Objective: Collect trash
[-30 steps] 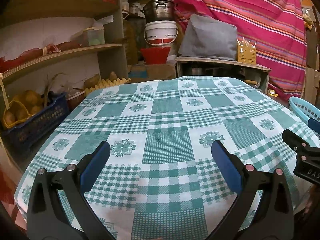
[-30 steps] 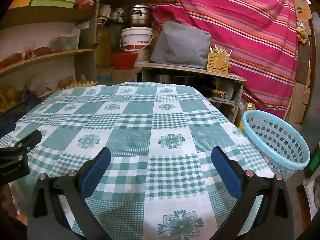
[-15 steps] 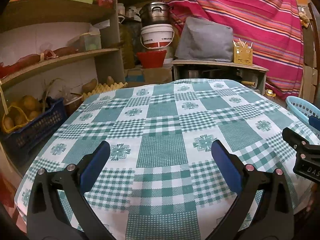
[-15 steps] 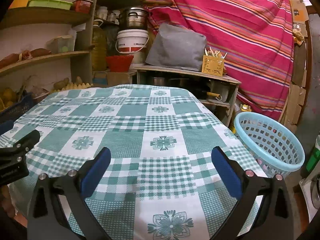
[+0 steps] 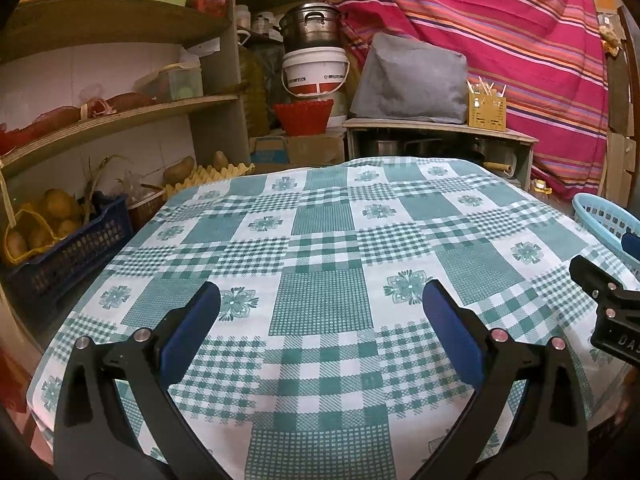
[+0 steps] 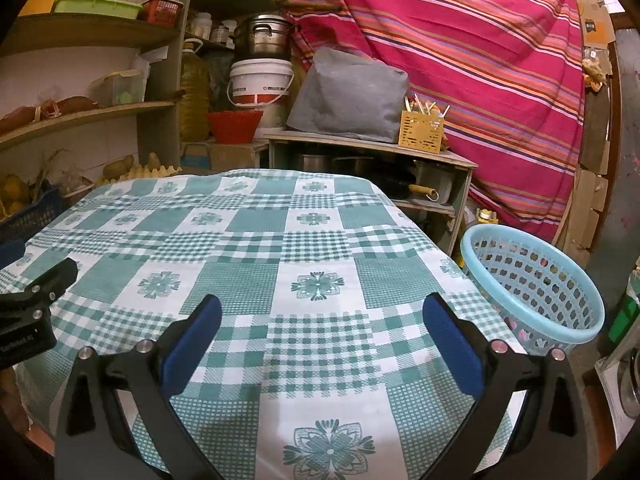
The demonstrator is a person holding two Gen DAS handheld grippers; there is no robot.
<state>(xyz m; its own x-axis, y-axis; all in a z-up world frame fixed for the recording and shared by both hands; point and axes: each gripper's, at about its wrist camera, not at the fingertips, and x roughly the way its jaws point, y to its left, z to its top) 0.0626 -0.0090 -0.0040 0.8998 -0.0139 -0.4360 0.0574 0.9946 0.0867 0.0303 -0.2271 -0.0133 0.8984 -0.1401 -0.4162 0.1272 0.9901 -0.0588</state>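
Just right of the wide-open, empty right gripper [image 6: 321, 320], a blue basket [image 6: 532, 280] beside the table [image 6: 240, 240].

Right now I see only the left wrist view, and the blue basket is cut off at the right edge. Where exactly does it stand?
Observer: The blue basket stands low beside the table's right side, off the checked tablecloth, with its mouth uncovered.
Operator: Is anything inside it?
Observer: A few small pinkish bits show near its bottom. I cannot tell what they are.
Operator: And the right gripper?
Observer: The right gripper is open, with nothing between its fingers.
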